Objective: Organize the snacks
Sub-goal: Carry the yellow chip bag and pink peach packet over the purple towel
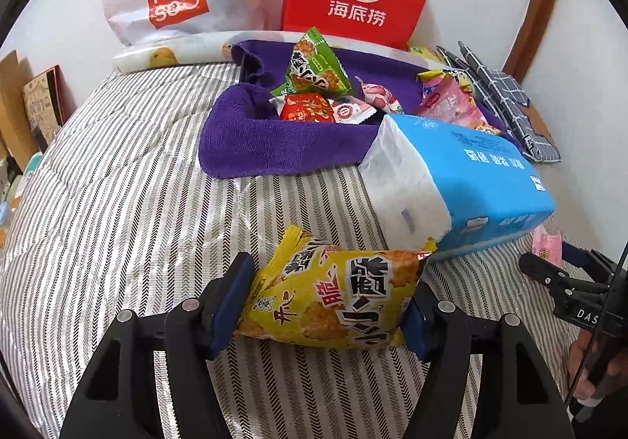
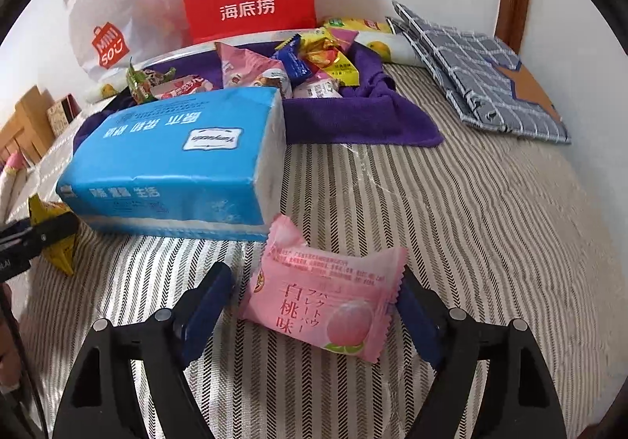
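The blue tissue pack (image 1: 463, 180) lies on the striped bedcover (image 1: 117, 172), with the purple towel (image 1: 251, 141) of heaped snacks just behind it. Just in front, the left gripper (image 1: 325, 305) clamps the yellow snack packet (image 1: 333, 294); lift it clear over the pack. The right gripper (image 2: 314, 305) stands wide around the pink peach packet (image 2: 325, 301), its left pad apart: centre before squeezing.
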### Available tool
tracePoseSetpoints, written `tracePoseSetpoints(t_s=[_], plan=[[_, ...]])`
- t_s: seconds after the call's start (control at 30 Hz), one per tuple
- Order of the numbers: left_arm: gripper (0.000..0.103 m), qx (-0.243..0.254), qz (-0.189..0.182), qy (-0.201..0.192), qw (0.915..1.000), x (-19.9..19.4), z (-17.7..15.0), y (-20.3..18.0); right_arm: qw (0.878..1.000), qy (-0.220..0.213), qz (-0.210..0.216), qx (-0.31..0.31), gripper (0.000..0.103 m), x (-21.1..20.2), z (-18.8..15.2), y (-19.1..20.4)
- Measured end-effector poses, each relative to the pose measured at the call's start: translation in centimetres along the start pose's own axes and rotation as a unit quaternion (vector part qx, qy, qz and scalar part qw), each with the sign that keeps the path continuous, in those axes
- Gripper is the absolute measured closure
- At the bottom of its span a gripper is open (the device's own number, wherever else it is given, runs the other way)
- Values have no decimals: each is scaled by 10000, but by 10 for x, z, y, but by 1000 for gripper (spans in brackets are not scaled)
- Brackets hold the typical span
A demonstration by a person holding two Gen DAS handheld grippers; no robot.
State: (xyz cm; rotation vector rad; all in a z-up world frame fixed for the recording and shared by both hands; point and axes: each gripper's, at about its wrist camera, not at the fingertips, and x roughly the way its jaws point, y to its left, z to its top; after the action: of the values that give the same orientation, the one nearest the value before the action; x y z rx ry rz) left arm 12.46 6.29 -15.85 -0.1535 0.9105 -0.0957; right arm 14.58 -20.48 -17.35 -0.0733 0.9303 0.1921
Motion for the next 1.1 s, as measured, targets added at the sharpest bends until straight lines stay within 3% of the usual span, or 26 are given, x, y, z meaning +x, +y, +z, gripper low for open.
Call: tracePoseSetpoints(t_s=[0.27, 0.43, 0.53, 0.77, 1.1], plan=[[31, 285, 149, 97, 9994, 5, 1, -9, 9997, -65, 181, 177, 22, -2, 0, -6], [31, 338, 232, 107, 9991, 7, 1, -11, 9996, -87, 84, 267, 35, -3, 0, -9], [37, 294, 222, 78, 9993, 5, 1, -8, 9991, -139, 141, 370, 40, -5, 0, -14], [41, 150, -1, 117, 9998, -5, -3, 0, 9989, -186, 50, 422, 45, -17, -3, -16], [42, 57, -429, 3, 9991, -39, 3, -1, 9967, -590, 110, 541, 45, -57, 5, -15]])
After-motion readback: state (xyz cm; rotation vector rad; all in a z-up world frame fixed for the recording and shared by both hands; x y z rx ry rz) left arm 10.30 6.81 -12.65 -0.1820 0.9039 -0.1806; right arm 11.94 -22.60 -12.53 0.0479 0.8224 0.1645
